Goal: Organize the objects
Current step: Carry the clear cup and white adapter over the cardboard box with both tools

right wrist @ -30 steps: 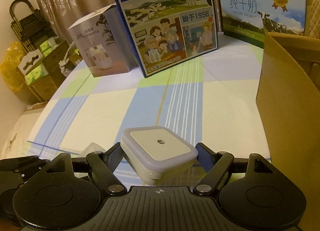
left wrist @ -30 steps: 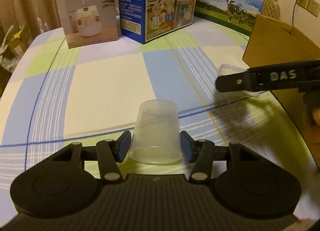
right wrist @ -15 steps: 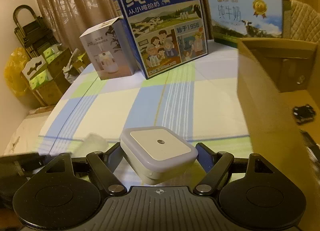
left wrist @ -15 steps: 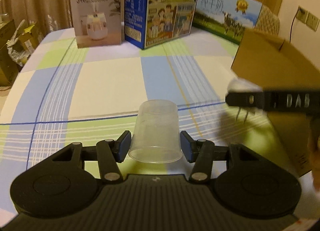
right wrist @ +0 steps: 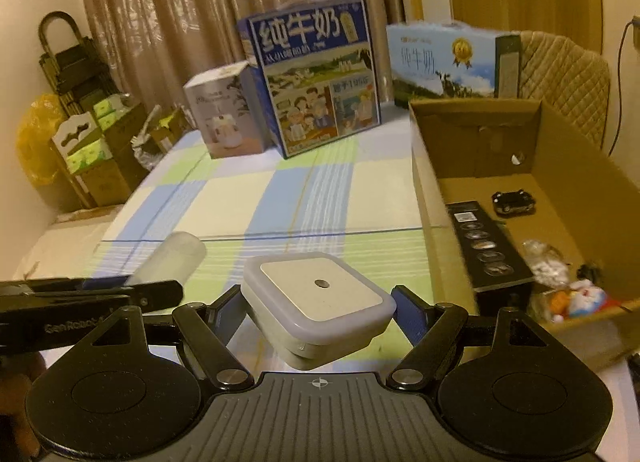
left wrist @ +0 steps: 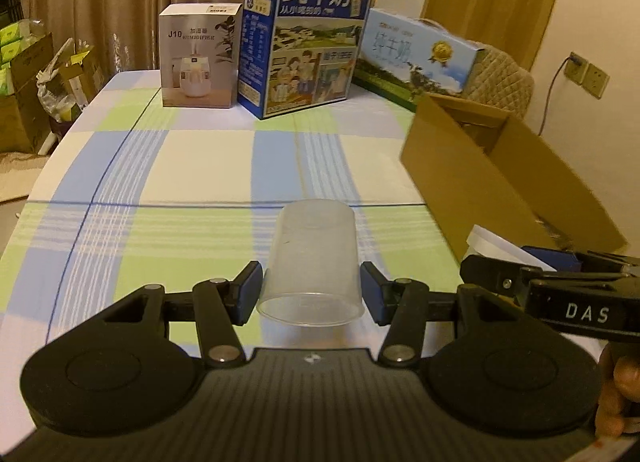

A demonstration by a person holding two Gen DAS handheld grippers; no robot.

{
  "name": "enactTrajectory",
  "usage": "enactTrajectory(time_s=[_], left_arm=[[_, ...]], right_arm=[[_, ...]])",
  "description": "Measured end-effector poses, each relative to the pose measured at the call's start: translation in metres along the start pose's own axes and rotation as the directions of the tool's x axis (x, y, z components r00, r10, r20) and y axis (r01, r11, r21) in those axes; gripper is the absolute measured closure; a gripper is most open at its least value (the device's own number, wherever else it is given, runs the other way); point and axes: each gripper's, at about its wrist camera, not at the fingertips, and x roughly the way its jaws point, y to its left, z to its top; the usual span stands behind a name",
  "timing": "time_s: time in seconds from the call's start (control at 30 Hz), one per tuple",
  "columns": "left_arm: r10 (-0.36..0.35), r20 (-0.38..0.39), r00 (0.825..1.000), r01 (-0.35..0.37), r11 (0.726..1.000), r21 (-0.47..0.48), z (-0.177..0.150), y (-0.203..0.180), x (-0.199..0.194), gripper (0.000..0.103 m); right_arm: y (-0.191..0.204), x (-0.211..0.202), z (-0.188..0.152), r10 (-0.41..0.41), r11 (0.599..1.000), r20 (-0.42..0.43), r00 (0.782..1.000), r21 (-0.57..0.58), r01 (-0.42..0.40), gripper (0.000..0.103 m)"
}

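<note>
The left gripper [left wrist: 312, 290] has its jaws clamped on an upturned clear plastic cup [left wrist: 311, 258] above the checked tabletop [left wrist: 192, 173]; the right gripper [right wrist: 318, 312] grips a square white night light [right wrist: 318, 298] beside the open cardboard box [right wrist: 576, 165].

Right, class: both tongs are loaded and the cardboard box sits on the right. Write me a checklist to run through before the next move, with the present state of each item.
1. Left tongs pinch the clear plastic cup on both sides: ok.
2. Right tongs clamp the white square night light: ok.
3. Cardboard box is open at the top: ok.
4. Bare floor is left inside the box, between the toy car and the long black box: ok.
5. Night light is already over the opening: not ok, it is over the checked tablecloth.
6. Cup's grip is firm enough: cannot tell.
</note>
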Motion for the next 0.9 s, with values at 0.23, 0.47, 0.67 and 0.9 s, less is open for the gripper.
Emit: enactTrajectory(time_s=[0.23,0.47,0.67,0.9], left_arm=[[-0.010,0.013,1.000,0.010,1.000,-0.009,-0.016,-0.017,-0.041,0.055],[-0.025,0.034,0.999,0.025,1.000,0.017,-0.022,-0.038,-0.073,0.055],[-0.056,0.051,0.997,0.055,0.998,0.031,-0.024,-0.056,-0.091,0.055],[-0.081,0.051,0.995,0.078,0.995,0.065,-0.023,-0.077,-0.099,0.055]], right_arm=[[0.005,-0.050,-0.007,-0.008,1.000,0.043,0.999,-0.025,0.009,0.028],[-0.003,-0.087,-0.013,-0.039,0.999,0.078,0.996,-0.019,0.040,0.028],[-0.013,-0.107,-0.018,-0.063,0.998,0.096,0.993,-0.016,0.065,0.028],[-0.038,-0.125,-0.018,-0.110,0.994,0.117,0.987,0.020,0.109,0.028]])
